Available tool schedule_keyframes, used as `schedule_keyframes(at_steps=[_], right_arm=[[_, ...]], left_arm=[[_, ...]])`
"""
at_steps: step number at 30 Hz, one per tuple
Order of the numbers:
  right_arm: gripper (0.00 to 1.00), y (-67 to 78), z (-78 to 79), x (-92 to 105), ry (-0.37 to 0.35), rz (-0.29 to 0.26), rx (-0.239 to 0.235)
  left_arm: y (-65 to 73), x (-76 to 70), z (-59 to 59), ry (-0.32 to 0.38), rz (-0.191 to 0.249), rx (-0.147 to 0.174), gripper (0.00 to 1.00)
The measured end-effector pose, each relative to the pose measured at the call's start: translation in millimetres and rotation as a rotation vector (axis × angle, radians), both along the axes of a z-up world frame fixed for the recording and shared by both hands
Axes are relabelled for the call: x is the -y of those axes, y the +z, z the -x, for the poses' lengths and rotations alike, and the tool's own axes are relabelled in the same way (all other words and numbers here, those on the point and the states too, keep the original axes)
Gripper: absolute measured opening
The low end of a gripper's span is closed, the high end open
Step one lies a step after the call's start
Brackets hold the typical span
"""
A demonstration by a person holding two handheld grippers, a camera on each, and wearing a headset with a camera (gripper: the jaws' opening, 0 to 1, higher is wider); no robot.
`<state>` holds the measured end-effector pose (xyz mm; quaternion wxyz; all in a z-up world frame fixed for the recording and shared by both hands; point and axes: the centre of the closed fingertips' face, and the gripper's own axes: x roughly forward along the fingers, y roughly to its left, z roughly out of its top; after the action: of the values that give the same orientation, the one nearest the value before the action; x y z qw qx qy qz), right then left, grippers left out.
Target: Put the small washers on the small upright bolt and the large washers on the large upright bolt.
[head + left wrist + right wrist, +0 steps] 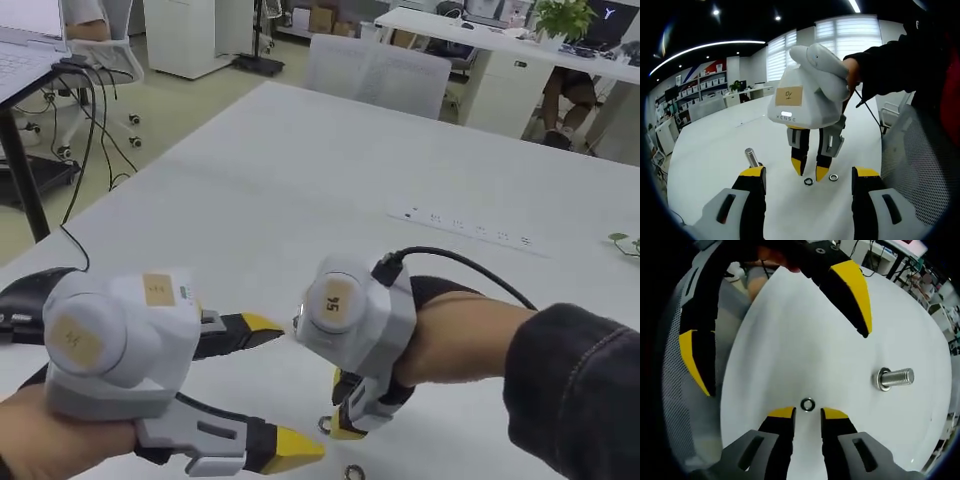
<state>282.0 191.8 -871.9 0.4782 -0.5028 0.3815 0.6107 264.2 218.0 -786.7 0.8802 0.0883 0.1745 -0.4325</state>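
— On the bench (300, 180), how do the tools stand?
— Left tool (278, 388) wide, empty; right tool (808, 413) narrowed, empty, both near the upright bolt (895, 377).
— Washers?
— One washer (807, 404) at the right tool's tips, a second washer (833, 177) farther from the bolt. Light, stiff, likely slippery: pinch across the rim.

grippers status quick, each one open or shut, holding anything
left gripper: open wide, holding nothing
right gripper: jaws a little apart, holding nothing; a washer lies on the table just past its tips
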Motion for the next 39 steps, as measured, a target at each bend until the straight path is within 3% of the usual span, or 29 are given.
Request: schedule_keyframes(at_steps=[14,39], right_arm=[[0.21,-7.8,1.2,-3.7,0.019,0.018,-0.001],[0.17,-7.6,4.8,-2.0,0.059,0.019,0.014]], left_arm=[[-0.9,-2.7,0.0,0.007,0.005,-0.001,0.69],[0.2,-1.3,-0.4,0.006,0.015,0.003,0.68]])
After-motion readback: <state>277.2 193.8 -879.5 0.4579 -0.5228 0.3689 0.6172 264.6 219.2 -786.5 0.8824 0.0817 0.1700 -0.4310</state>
